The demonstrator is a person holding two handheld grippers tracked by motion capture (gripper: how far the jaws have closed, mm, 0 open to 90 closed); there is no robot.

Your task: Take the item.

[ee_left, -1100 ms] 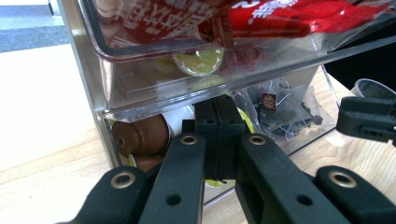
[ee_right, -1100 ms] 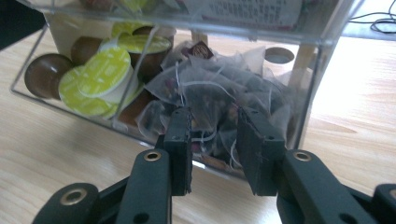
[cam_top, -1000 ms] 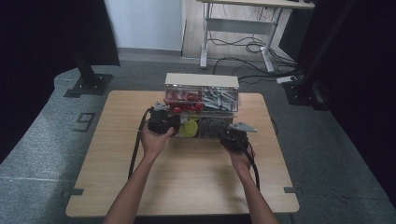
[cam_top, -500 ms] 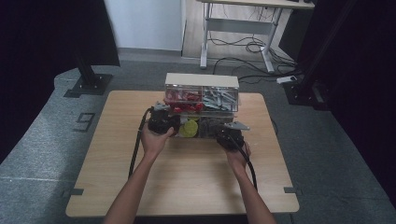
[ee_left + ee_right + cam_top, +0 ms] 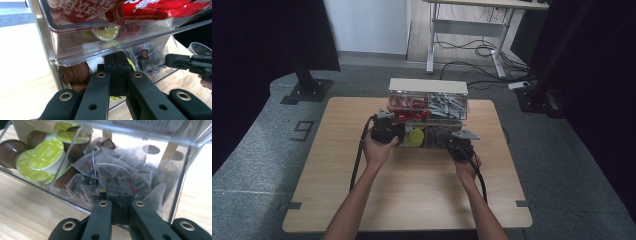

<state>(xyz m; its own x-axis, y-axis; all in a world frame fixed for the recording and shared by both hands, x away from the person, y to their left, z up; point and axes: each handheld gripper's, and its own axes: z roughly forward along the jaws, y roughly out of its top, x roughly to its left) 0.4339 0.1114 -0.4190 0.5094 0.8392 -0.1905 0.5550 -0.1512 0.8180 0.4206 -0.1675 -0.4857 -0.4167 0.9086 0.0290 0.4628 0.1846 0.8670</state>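
Both jaws closed at drawer box [image 5: 428, 112].

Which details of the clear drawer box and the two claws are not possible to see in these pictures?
- Left claw, left gripper view: its shut tips meet the clear drawer box; whether they pinch an edge is hidden by the jaws themselves.
- Right claw, right gripper view: any grip on the drawer front is unclear through reflections.
- Tea bags: tag print too small.
- Red packets: cut off by the top edge.
- High view: drawer contents too small.

Black tongs [image 5: 117, 187] with brass-ringed screw holes, trailing black cables.
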